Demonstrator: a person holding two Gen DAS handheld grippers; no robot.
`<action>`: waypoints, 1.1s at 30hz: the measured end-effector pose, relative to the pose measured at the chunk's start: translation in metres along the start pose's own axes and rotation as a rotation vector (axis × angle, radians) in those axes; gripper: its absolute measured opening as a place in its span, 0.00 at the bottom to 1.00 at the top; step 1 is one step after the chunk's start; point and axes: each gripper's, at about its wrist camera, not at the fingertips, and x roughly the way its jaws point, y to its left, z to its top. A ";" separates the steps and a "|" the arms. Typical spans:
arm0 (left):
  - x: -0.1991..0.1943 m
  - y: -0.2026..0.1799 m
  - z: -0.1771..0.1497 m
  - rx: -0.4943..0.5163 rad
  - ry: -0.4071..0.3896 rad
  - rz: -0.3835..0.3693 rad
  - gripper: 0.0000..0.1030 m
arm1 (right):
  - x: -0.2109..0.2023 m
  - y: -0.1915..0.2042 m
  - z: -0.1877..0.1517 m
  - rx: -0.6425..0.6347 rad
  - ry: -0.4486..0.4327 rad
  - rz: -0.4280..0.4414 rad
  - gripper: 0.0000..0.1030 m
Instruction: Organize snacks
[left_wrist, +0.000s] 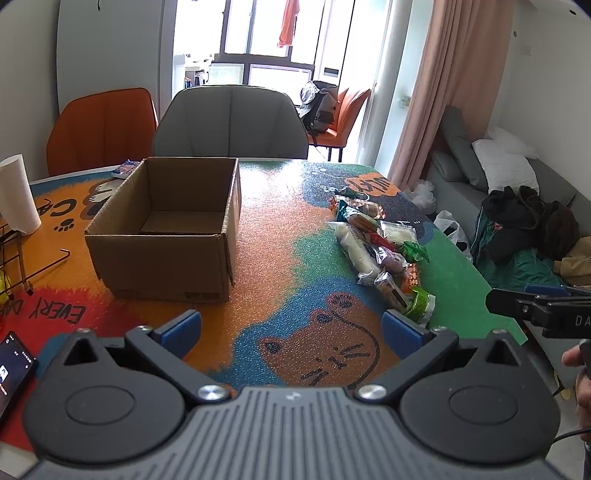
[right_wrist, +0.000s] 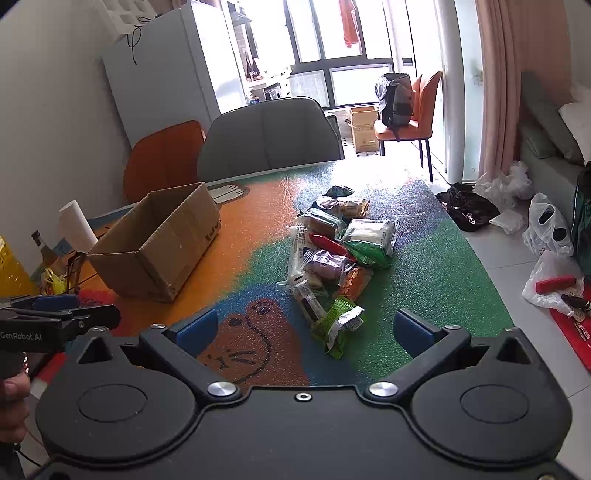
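Note:
An open, empty cardboard box (left_wrist: 166, 229) (right_wrist: 159, 247) stands on the left half of the colourful table mat. A pile of wrapped snacks (left_wrist: 384, 251) (right_wrist: 332, 254) lies to its right, with a green packet (right_wrist: 338, 325) nearest me. My left gripper (left_wrist: 291, 328) is open above the mat's bear drawing, with nothing between its blue fingers. My right gripper (right_wrist: 308, 328) is open too, hovering just short of the green packet. Each gripper shows at the edge of the other's view.
A paper towel roll (left_wrist: 16, 195), a wire rack (left_wrist: 11, 258) and a phone (left_wrist: 11, 373) sit at the table's left. A grey chair (left_wrist: 231, 122) and an orange chair (left_wrist: 103, 129) stand behind it. Bags and clothes litter the floor (right_wrist: 517, 229) on the right.

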 end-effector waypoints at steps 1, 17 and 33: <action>0.000 0.001 0.000 -0.001 0.001 -0.001 1.00 | 0.001 0.000 0.000 0.001 0.005 -0.002 1.00; 0.002 -0.002 0.001 0.010 0.004 -0.015 1.00 | 0.001 0.002 0.003 -0.012 0.001 0.002 1.00; 0.036 -0.007 0.006 -0.048 0.003 -0.072 1.00 | 0.022 -0.021 0.002 0.022 0.014 0.003 1.00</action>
